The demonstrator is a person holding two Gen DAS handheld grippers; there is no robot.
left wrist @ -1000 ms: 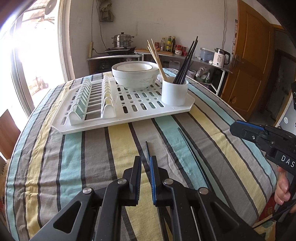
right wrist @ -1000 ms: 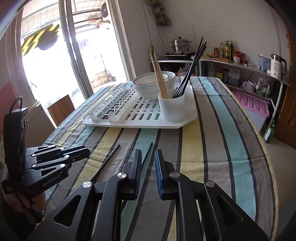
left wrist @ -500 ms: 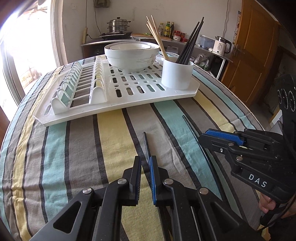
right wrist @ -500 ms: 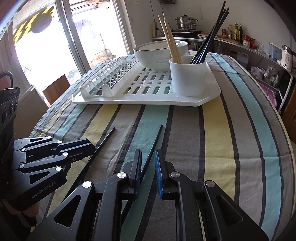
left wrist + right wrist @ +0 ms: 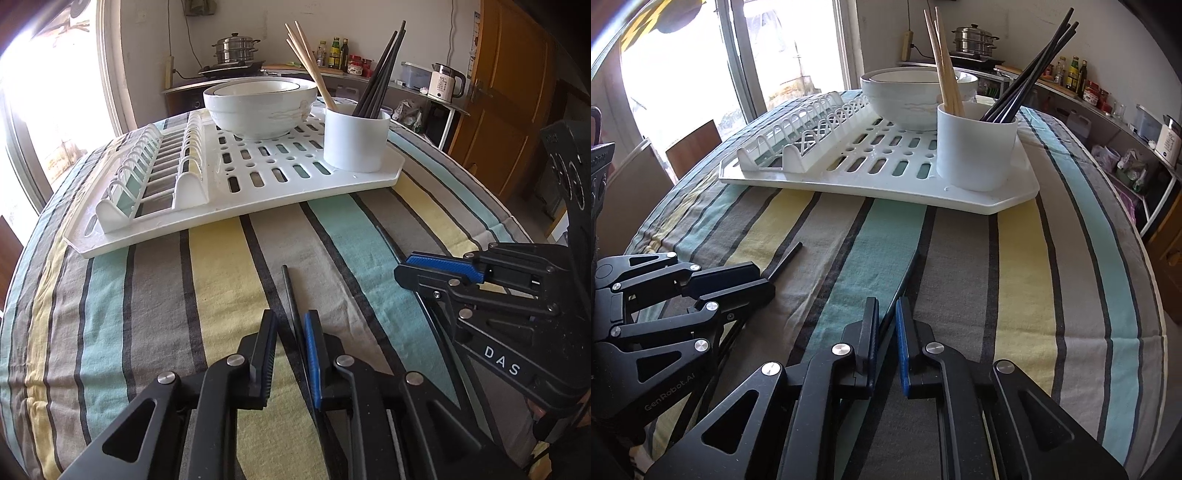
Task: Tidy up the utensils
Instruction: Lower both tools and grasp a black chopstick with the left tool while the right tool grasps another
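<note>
Two black chopsticks lie on the striped tablecloth in front of the white dish rack [image 5: 258, 199]. One chopstick [image 5: 288, 288] runs in between the fingers of my left gripper [image 5: 291, 321]. Those jaws are opening, and a gap shows beside the stick. The other chopstick [image 5: 905, 277] passes between the fingers of my right gripper [image 5: 888, 306]. Its jaws are closing, and the pads do not visibly press on it. On the rack a white cup [image 5: 356, 142] holds wooden chopsticks [image 5: 310, 62] and black chopsticks [image 5: 380, 70].
Stacked white bowls [image 5: 260, 107] sit on the rack behind the cup. The two grippers are close side by side, the right gripper [image 5: 439, 273] just right of my left one. The table edge falls away at the right. A wooden chair [image 5: 694, 144] stands at the left.
Both grippers came down toward the cloth and nearer the rack. The left jaws widened a little. The right jaws narrowed around the chopstick.
</note>
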